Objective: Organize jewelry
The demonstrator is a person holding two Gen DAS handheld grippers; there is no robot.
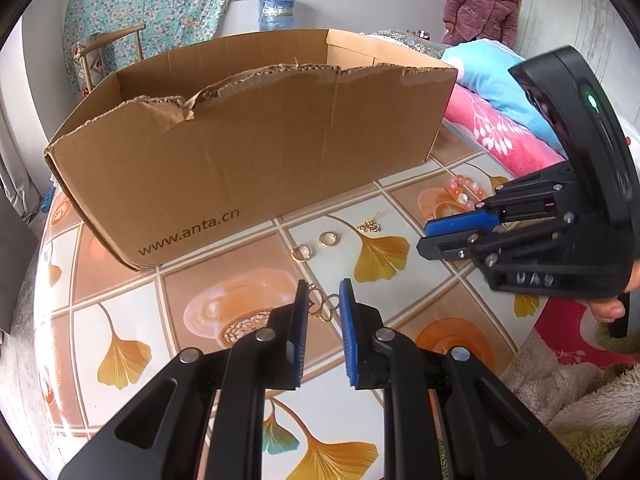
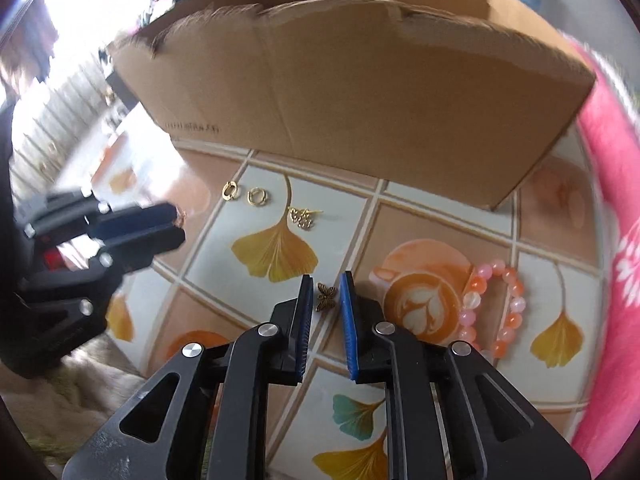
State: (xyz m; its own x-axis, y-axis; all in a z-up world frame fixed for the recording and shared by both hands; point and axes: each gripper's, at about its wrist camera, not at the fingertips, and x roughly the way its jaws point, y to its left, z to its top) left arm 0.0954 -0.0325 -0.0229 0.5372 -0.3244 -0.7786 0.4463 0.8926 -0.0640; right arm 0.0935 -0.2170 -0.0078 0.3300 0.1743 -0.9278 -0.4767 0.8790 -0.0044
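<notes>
The small bronze butterfly charm (image 2: 326,297) lies flat on the patterned tablecloth (image 2: 440,216) between the right gripper (image 2: 325,295)'s slightly parted, untouching blue pads, looking light, thin and slippery, best pinched across its wings, the cardboard box (image 2: 360,92) beyond.

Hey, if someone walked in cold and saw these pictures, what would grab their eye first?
Probably the big torn cardboard box standing at the back of the leaf-patterned tablecloth. In front of it lie small gold earrings, with a pink bead bracelet to the right. The right gripper brackets a tiny butterfly charm.
</notes>
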